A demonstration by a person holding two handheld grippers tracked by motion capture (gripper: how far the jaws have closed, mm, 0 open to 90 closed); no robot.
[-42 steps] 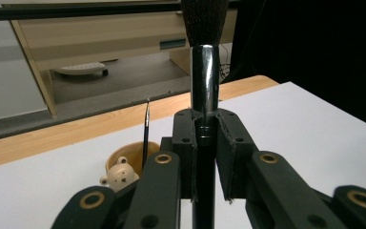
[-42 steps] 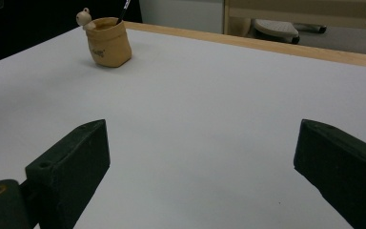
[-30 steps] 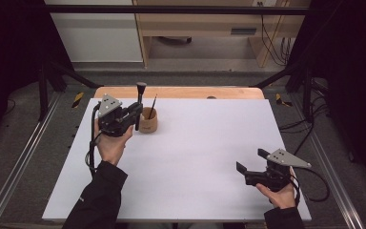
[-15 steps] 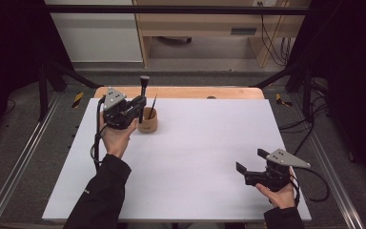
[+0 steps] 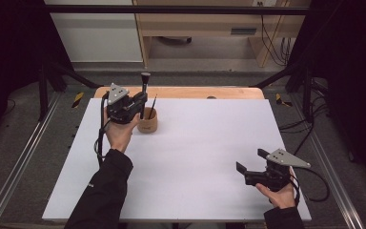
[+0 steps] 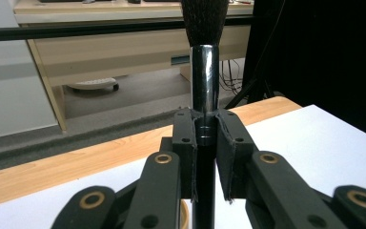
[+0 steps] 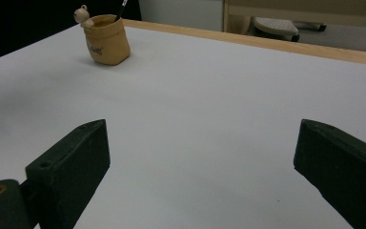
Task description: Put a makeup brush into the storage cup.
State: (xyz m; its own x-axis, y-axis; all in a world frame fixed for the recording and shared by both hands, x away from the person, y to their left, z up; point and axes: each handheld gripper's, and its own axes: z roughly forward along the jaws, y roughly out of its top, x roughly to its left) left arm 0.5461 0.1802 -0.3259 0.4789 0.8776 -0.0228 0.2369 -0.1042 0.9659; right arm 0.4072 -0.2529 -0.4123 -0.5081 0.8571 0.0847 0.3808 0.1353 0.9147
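Note:
My left gripper (image 5: pixel 139 101) is shut on a makeup brush (image 5: pixel 145 83) with a black handle, a silver ferrule and dark bristles, held upright with the bristles up. In the left gripper view the brush (image 6: pixel 204 76) stands clamped between the two pads of my left gripper (image 6: pixel 205 157). Just right of that gripper a small tan holder cup (image 5: pixel 148 120) stands on the white table (image 5: pixel 205 143) with a thin dark brush in it. The cup (image 7: pixel 106 39) has a small bear figure on its rim. My right gripper (image 5: pixel 243 172) rests open near the table's front right; my right gripper (image 7: pixel 202 157) holds nothing.
A wooden strip (image 5: pixel 190 92) runs along the table's far edge. Metal rails (image 5: pixel 24 157) flank the table on both sides. Cables (image 5: pixel 310 129) lie on the floor at the right. A wooden desk (image 5: pixel 205 24) stands beyond the table.
My left gripper has carried the brush a little rightward and away from me, closer to the cup. The right gripper has stayed where it was.

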